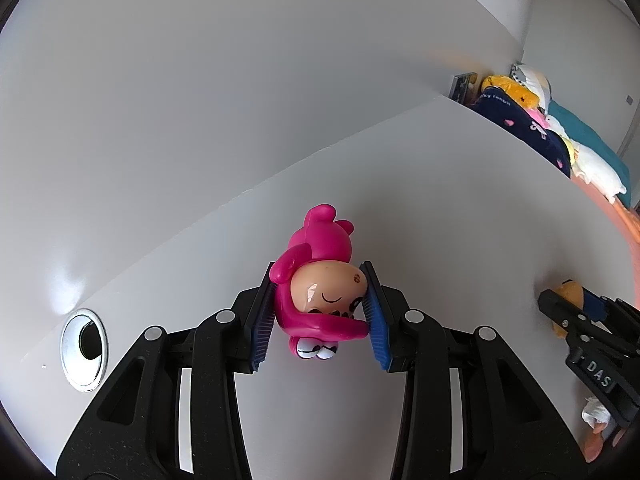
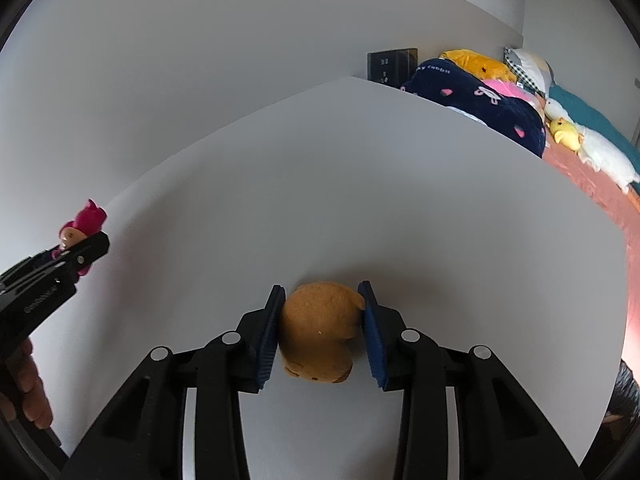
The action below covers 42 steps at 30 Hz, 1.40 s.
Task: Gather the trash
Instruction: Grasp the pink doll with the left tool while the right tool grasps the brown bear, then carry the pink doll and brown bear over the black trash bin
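Note:
My left gripper (image 1: 320, 312) is shut on a pink toy figure (image 1: 320, 280) with a peach face, held on its side over the white table (image 1: 460, 220). My right gripper (image 2: 320, 332) is shut on a brown plush toy (image 2: 320, 332), its blue pads pressing both sides, low over the table (image 2: 400, 200). The right gripper also shows in the left wrist view (image 1: 576, 304), at the right edge, with the brown plush (image 1: 568, 292) in it. The left gripper with the pink figure (image 2: 80, 224) shows at the left of the right wrist view.
A round metal cable grommet (image 1: 84, 354) sits in the table at the left. A bed with plush toys and blankets (image 2: 500, 92) lies beyond the table's right edge. A wall socket (image 2: 392, 64) is on the far wall. A crumpled white scrap (image 1: 596, 412) lies at the right.

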Tool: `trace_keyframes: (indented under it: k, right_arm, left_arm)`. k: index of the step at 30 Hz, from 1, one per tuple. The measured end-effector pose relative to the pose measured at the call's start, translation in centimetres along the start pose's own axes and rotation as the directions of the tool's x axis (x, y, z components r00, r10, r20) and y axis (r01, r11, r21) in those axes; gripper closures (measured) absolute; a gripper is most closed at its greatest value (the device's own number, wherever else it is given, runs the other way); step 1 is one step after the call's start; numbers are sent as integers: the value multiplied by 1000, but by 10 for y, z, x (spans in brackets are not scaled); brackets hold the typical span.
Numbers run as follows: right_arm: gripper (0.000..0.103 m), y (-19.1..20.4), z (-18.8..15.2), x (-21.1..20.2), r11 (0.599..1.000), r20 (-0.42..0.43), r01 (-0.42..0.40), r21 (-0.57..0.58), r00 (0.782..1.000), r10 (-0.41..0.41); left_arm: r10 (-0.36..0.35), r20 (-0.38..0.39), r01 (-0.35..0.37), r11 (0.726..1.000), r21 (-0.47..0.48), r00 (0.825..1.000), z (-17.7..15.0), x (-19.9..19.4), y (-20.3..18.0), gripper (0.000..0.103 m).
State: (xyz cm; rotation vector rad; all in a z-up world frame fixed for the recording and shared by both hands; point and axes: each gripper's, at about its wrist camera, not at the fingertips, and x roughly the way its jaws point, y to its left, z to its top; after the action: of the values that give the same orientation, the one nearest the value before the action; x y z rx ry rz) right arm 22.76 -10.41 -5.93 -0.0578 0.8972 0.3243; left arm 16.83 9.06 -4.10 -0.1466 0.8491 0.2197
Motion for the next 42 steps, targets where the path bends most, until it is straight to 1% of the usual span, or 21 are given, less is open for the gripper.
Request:
trace_keyframes:
  k: [5, 12, 18, 27, 31, 42]
  right_arm:
    - [64, -8, 0, -15, 1000, 15, -9, 8, 1000, 9]
    - [64, -20, -1, -30, 1000, 31, -13, 26, 999, 12]
    - [64, -29, -5, -52, 999, 55, -25, 48, 998, 23]
    - [64, -41, -22, -89, 997, 96, -35, 66, 995, 29]
    - [64, -48, -31, -104, 997, 108, -24, 71, 994, 16]
    - [64, -77, -61, -144, 995, 136, -9, 102, 991, -5]
  left_arm:
    - [-25, -6, 25, 1000, 16, 1000, -5, -2, 0, 63]
    - [-43, 8, 43, 998, 52, 999, -9, -13, -21, 63]
    - [-40, 23, 38, 996, 77, 999, -18, -31, -32, 63]
    - [-45, 37, 42, 995, 85, 998, -32, -56, -47, 63]
    - [-53, 42, 49, 994, 99, 998, -37, -66, -57, 63]
    - [-101, 51, 91, 981, 169, 994, -56, -91, -105, 63]
